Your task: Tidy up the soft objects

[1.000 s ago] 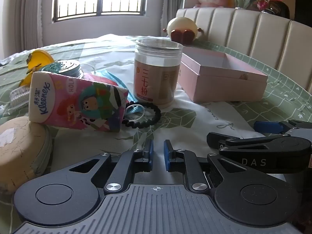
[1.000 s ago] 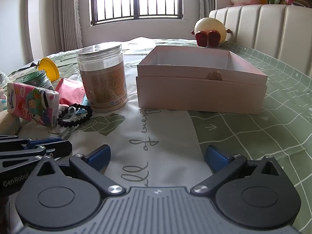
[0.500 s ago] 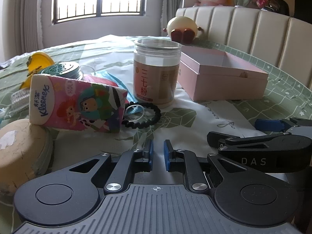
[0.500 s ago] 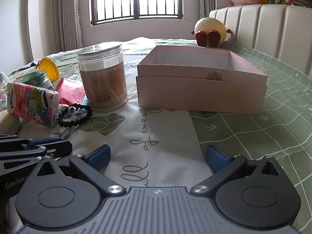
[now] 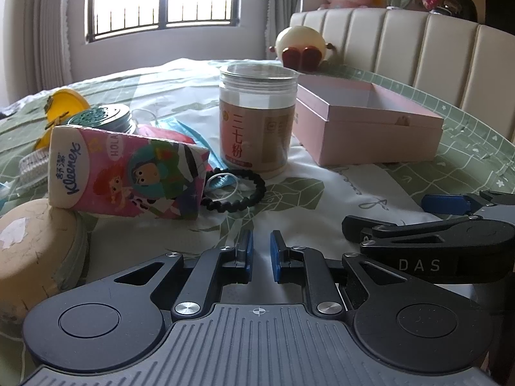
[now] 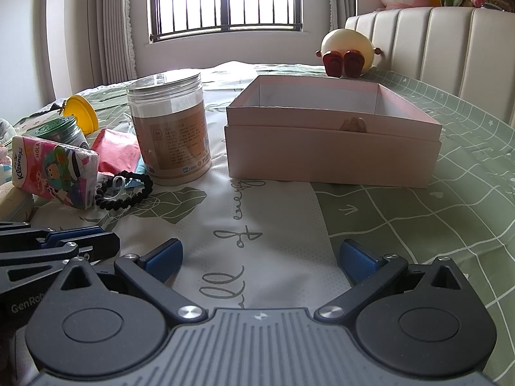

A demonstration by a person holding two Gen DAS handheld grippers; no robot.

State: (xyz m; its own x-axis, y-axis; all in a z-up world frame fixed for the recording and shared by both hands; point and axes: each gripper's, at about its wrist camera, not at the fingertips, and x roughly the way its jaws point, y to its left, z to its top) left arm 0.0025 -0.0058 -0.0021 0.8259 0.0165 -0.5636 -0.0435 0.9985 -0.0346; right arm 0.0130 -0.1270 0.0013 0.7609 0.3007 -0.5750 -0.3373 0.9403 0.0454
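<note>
Both grippers low over the bed (image 6: 418, 225), nothing held. Left gripper (image 5: 261, 255) with fingers nearly closed, narrow gap showing between the blue pads, empty. Right gripper (image 6: 259, 259) with fingers spread wide, empty, aimed at bare bedspread in front of the pink box (image 6: 331, 157). Box open-topped, sitting inside what looks like its own lid, interior apparently bare from this angle; probably the receptacle for the soft items, hence set apart to the right with its near wall facing the right gripper. Soft items clustered left of the jar (image 5: 257, 119): Kleenex pack (image 5: 128, 173) tilted, one end propped on the tan round case (image 5: 35, 251); black hair tie (image 5: 238, 189) lying flat, touching the pack's near corner, a white loop inside it; blue face mask (image 5: 193, 135) and red pouch (image 6: 117, 151) partly buried behind the pack. Green-lidded tin (image 5: 104, 119) and yellow capsule (image 5: 62, 106) further back, hard goods, likely to stay. Task judged at the start: no soft item in the box yet. Open lane of bedspread between hair tie and box, passing in front of the jar. Jar stands just beside the box's left corner and near the hair tie; tall, likely easy to knock on a sideways sweep. Right gripper's linkage close beside the left gripper; little lateral room between the two.
</note>
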